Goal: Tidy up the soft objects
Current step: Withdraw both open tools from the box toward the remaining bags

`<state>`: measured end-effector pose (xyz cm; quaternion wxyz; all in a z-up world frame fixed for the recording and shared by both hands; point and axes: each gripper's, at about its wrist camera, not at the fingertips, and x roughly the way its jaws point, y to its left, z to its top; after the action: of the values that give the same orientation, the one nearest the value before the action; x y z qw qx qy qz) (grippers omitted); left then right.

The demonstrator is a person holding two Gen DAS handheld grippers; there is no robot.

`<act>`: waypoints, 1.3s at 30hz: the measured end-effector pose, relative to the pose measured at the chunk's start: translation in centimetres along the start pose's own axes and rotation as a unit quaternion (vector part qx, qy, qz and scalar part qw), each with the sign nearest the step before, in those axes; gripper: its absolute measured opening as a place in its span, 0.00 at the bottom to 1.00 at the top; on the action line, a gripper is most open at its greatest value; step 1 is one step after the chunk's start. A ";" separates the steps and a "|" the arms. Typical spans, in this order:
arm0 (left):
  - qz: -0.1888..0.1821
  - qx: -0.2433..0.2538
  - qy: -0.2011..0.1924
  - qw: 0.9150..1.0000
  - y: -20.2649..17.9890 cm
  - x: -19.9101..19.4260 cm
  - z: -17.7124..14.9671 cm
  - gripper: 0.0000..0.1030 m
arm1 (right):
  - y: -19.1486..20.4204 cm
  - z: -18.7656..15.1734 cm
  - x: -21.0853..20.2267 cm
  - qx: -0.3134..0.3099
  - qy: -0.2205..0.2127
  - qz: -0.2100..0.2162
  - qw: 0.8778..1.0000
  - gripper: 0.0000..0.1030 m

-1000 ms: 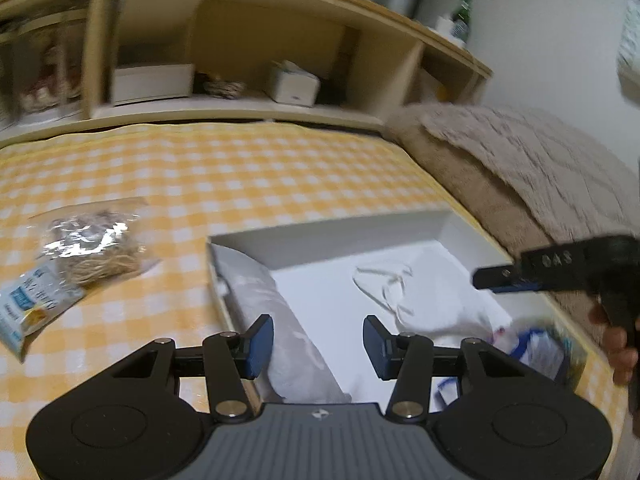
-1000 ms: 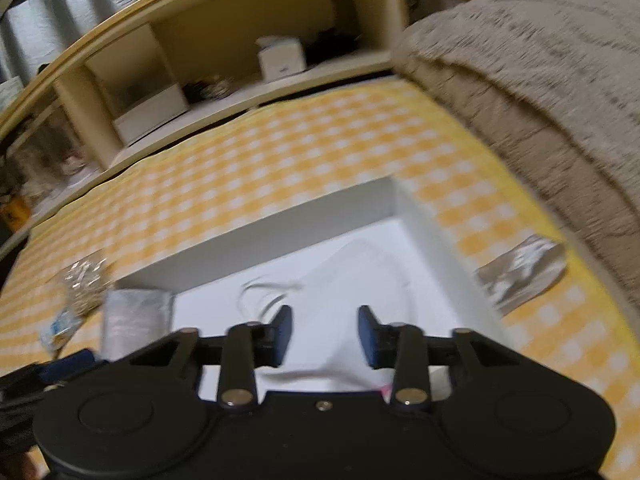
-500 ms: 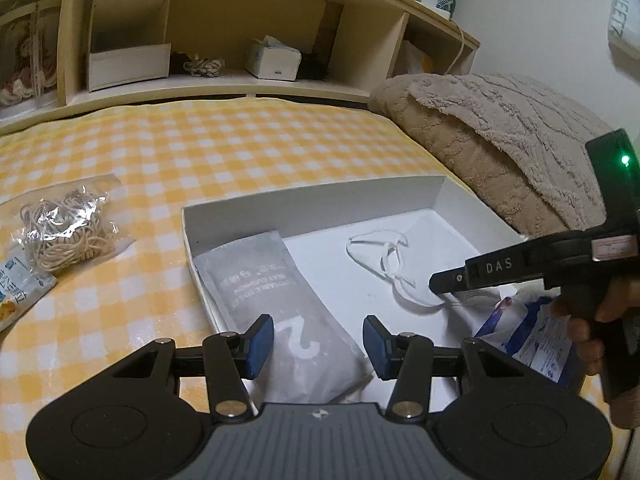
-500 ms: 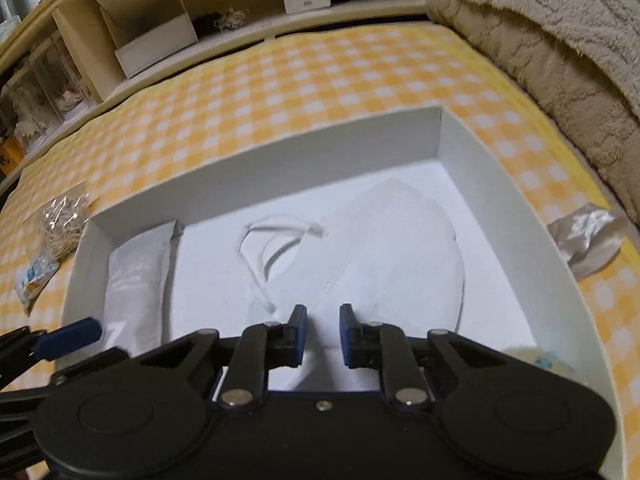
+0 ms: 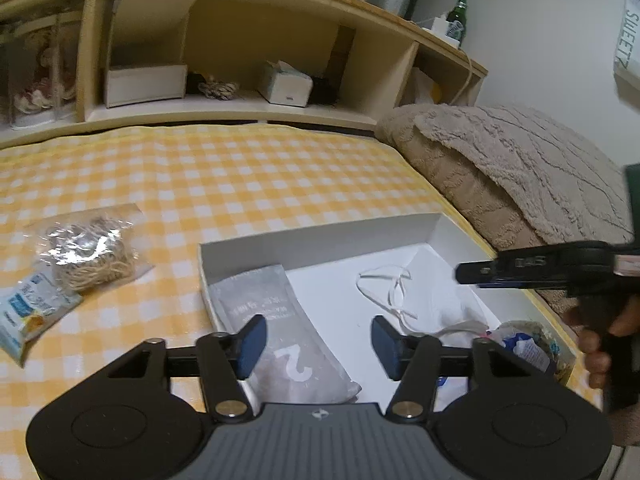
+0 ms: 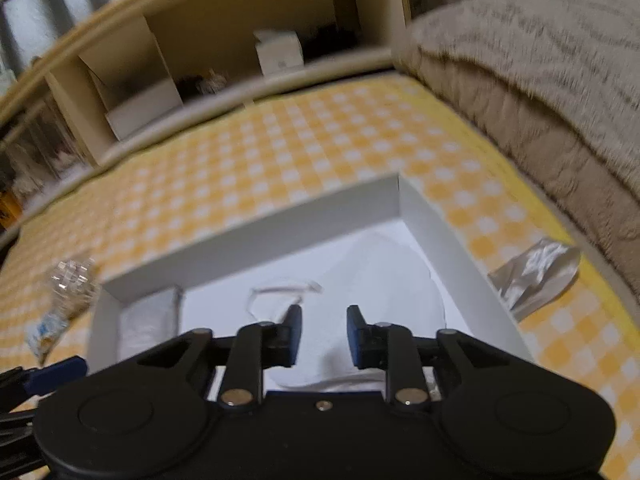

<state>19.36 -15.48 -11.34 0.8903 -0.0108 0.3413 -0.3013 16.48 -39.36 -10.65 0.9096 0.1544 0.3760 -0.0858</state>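
Snagging is my first worry: the white face mask [image 5: 448, 304] lies in the white box [image 5: 320, 240], its ear loops [image 5: 384, 292] splayed loose toward the middle. My right gripper [image 6: 323, 334] hangs just over the mask body with its jaws spreading apart and nothing pinched between them. If a fingertip catches a loop on the way out, the mask could trail up over the wall.

My left gripper [image 5: 316, 342] hovers above the grey pouch marked "2" [image 5: 280, 332], which lies along the box's 9 o'clock wall. Its jaws are also widening, about half open, and empty. A careless dip here could shove the pouch against that wall and crumple it.

A blue-and-white packet [image 5: 524, 348] fills the box's 5 o'clock corner in the left view. So the free floor is the middle strip between pouch and mask.

Outside the box, a clear bag of rubber bands [image 5: 90, 254] and a small snack packet [image 5: 28, 316] sit at 9 o'clock on the yellow checked cloth [image 5: 240, 176]. That side offers wide open room. At 3 o'clock a crinkled silver wrapper [image 6: 536, 276] lies just beside the box wall. Beyond it the brown blanket [image 6: 540, 92] rises, so the right side is cramped. The two grippers are near each other over the box, and swinging either one across could knock them together.
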 end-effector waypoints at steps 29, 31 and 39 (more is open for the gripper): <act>0.086 -0.015 -0.012 0.996 -1.5 -7.3 0.8 1.00 | 1.9 -4.7 -12.8 -0.041 -0.084 -0.009 0.996 0.87; 0.088 -0.014 -0.015 0.996 -1.6 -7.6 0.7 1.00 | 2.0 -4.9 -13.1 -0.044 -0.086 -0.015 0.995 0.93; 0.105 -0.021 -0.025 0.994 -1.5 -9.2 0.5 1.00 | 2.6 -5.3 -13.8 -0.062 -0.098 -0.036 0.993 1.00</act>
<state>13.43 -11.82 -5.11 0.9249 -0.0011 0.3245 -0.1981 3.98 -34.50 -3.85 0.9464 0.0749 0.2945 -0.1092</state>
